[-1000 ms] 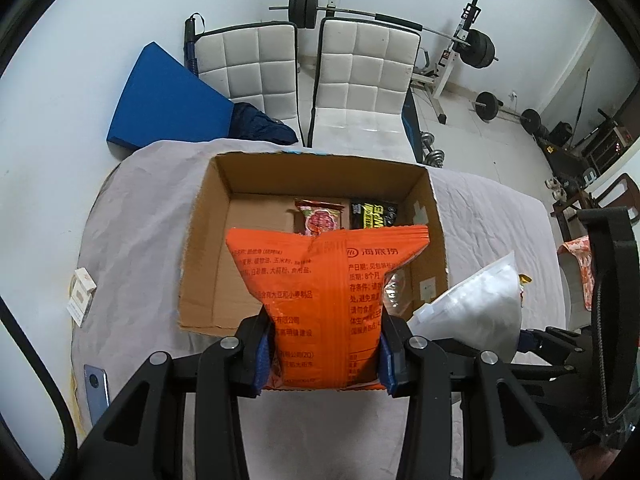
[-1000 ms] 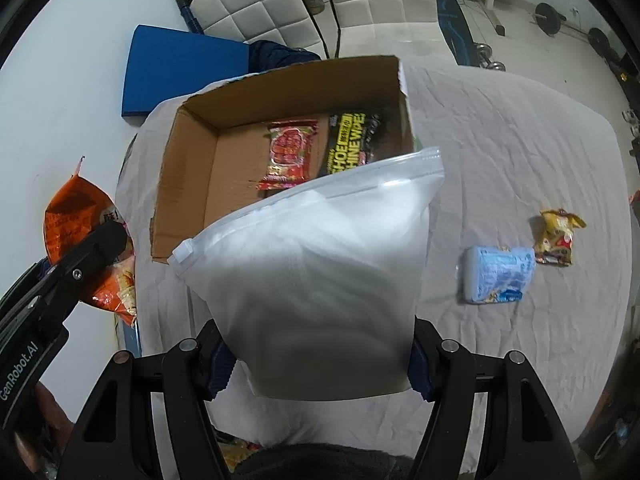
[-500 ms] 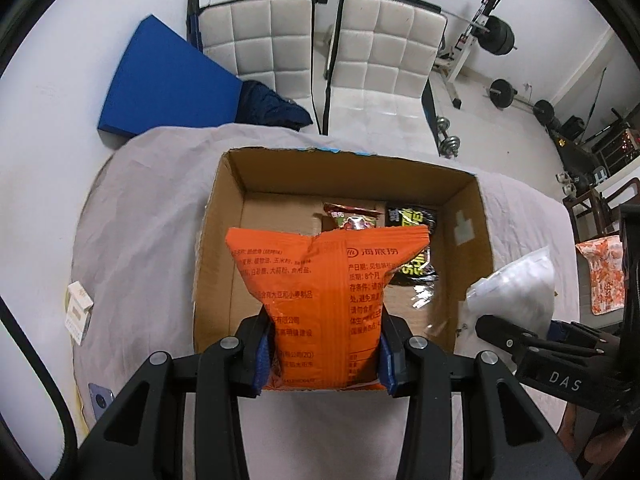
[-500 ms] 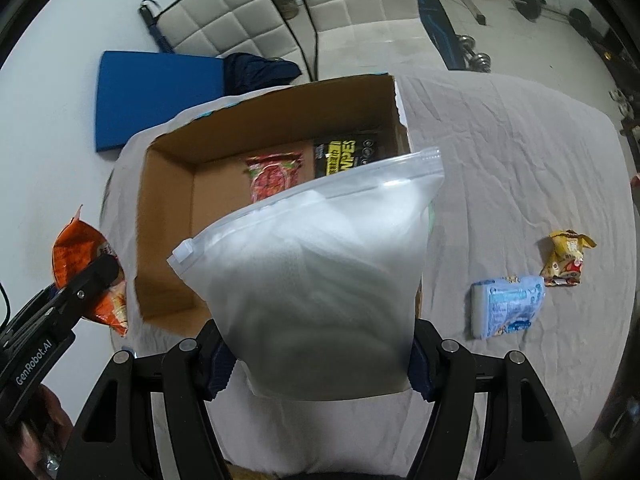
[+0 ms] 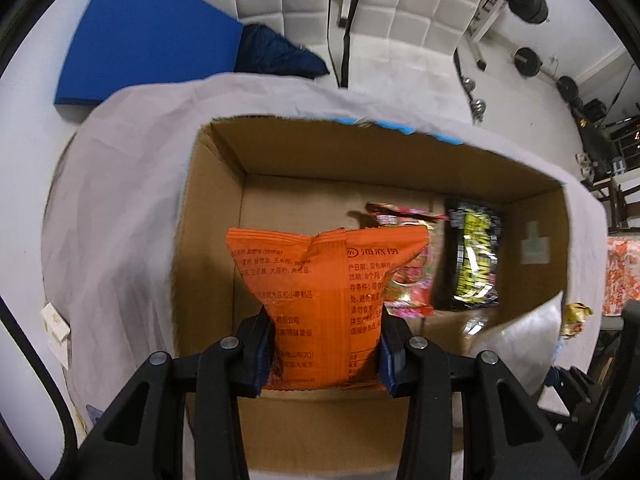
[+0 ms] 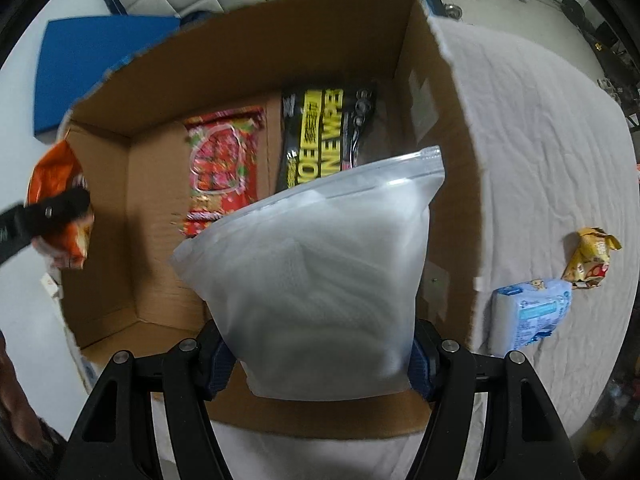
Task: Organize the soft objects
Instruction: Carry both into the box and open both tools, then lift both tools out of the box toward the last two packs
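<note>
My left gripper is shut on an orange snack bag and holds it over the left side of the open cardboard box. My right gripper is shut on a frosted white zip bag and holds it over the box's right side. A red snack packet and a black-and-yellow wipes pack lie on the box floor. The orange bag also shows in the right wrist view, and the zip bag shows in the left wrist view.
The box stands on a table with a grey cloth. A light blue tissue pack and a small yellow packet lie on the cloth right of the box. White chairs and a blue mat are beyond the table.
Both grippers have moved forward with their bags, from in front of the box to over its opening. The box now looks larger in both views.
</note>
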Motion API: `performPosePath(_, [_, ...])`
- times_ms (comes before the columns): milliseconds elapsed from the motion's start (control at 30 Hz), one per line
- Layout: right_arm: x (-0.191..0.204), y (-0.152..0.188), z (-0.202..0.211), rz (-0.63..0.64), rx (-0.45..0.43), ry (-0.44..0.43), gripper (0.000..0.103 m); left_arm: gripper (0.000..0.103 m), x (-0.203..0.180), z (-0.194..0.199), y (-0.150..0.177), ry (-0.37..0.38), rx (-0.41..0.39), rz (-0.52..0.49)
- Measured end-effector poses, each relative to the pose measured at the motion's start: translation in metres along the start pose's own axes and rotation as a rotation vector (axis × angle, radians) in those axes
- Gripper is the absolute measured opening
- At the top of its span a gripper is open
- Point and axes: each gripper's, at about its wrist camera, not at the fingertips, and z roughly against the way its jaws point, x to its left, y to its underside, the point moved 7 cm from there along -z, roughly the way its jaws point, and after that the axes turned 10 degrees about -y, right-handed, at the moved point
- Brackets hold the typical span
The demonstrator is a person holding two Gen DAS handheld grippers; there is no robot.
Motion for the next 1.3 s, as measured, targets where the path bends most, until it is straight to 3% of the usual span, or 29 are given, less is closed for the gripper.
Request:
performPosePath(233, [-0.004, -0.004, -0.032, 0.000, 0.041, 0.064, 0.072, 0.039, -0.002, -0.048, -0.012, -0.019, 0.075, -0.025])
performPosePath(333, [0.001, -0.005, -0.039, 0.004, 0.054, 0.050, 0.072, 0.039, -0.003, -0.065, -0.017, -0.027, 0.100, -0.039])
performPosePath(767, [0.002, -0.010, -0.054, 0.005, 0.083, 0.070, 0.082, 0.044, 0.008, -0.079, -0.027, -0.014, 0.146, -0.006])
performPosePath(933, [0.015, -0.016, -0.046, 0.027, 0.063, 0.078, 0.096, 0.058, 0.006, -0.070, -0.026, -0.013, 0.117, -0.006])
performPosePath(1000, [0.017, -0.016, -0.041, 0.034, 0.055, 0.080, 0.098, 0.078, 0.006, -0.063, -0.031, -0.005, 0.102, 0.000])
performPosePath(1067, [0.021, -0.016, -0.038, 0.038, 0.047, 0.078, 0.103, 0.087, 0.008, -0.052, -0.032, -0.007, 0.078, 0.005])
performPosePath(1300, [0.022, -0.014, -0.004, 0.057, -0.003, 0.071, 0.103, 0.090, 0.012, -0.013, -0.018, -0.011, -0.027, 0.015])
